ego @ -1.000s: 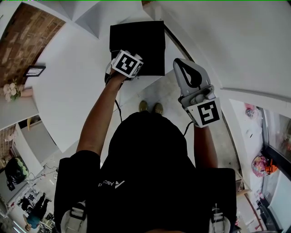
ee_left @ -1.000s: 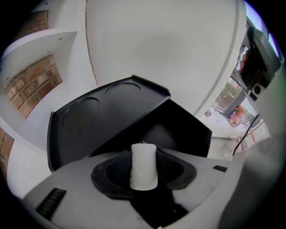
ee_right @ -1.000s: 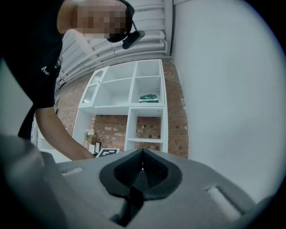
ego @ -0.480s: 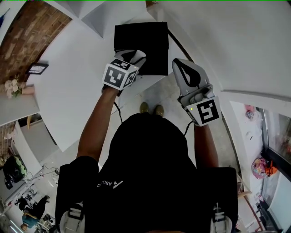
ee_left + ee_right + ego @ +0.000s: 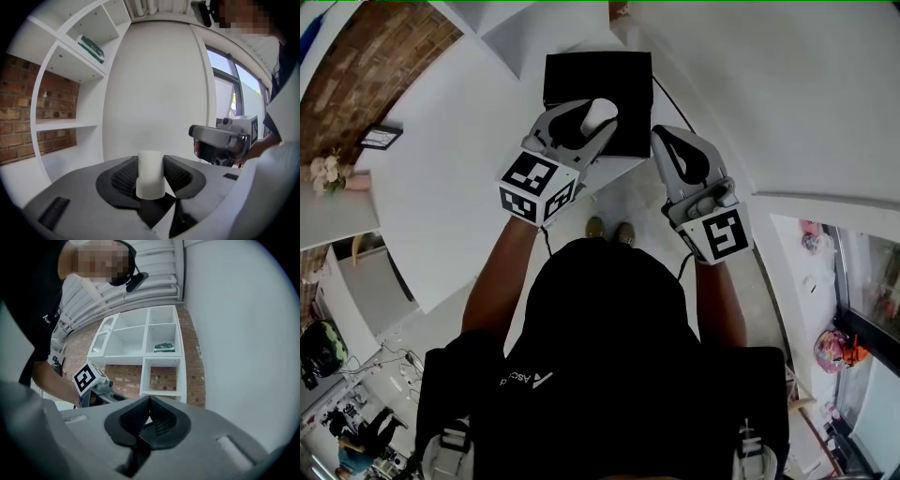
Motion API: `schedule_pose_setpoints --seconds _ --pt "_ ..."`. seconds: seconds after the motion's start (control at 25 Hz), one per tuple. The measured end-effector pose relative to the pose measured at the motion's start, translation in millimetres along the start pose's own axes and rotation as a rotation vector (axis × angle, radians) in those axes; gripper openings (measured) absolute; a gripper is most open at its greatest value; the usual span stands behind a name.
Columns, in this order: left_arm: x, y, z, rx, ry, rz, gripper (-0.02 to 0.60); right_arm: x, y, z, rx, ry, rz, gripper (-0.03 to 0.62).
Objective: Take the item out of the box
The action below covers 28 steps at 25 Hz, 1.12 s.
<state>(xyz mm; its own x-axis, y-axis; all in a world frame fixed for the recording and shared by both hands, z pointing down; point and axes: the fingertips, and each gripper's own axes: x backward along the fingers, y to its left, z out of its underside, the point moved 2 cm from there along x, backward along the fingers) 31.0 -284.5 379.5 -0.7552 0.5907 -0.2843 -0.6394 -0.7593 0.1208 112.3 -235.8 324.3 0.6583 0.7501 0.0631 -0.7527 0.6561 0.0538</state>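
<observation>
The left gripper was raised above the white table, its jaws clamped on a white cylindrical item standing upright between them. The item was out of the black box, which sat on the table beyond. The right gripper hovered just beside it, jaws pressed together, holding nothing.
</observation>
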Motion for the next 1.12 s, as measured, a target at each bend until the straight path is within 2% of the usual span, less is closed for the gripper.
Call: schedule_pose_setpoints --seconds 0.24,0.52,0.76,1.12 --pt "24.8 -21.1 -35.1 -0.04 -0.178 0.011 0.169 6.2 11.4 -12.6 -0.002 -0.031 0.009 0.002" --pt "43.2 -39.0 -58.7 -0.075 -0.318 0.015 0.17 14.3 17.9 -20.1 -0.011 -0.055 0.021 0.0" --pt "55.2 -45.8 -69.5 -0.083 -0.374 0.025 0.17 15.4 28.7 -24.6 0.007 -0.06 0.019 0.0" --pt "64.3 -55.0 -75.7 -0.087 -0.405 0.052 0.17 19.9 38.8 -32.8 0.019 -0.07 0.027 0.0"
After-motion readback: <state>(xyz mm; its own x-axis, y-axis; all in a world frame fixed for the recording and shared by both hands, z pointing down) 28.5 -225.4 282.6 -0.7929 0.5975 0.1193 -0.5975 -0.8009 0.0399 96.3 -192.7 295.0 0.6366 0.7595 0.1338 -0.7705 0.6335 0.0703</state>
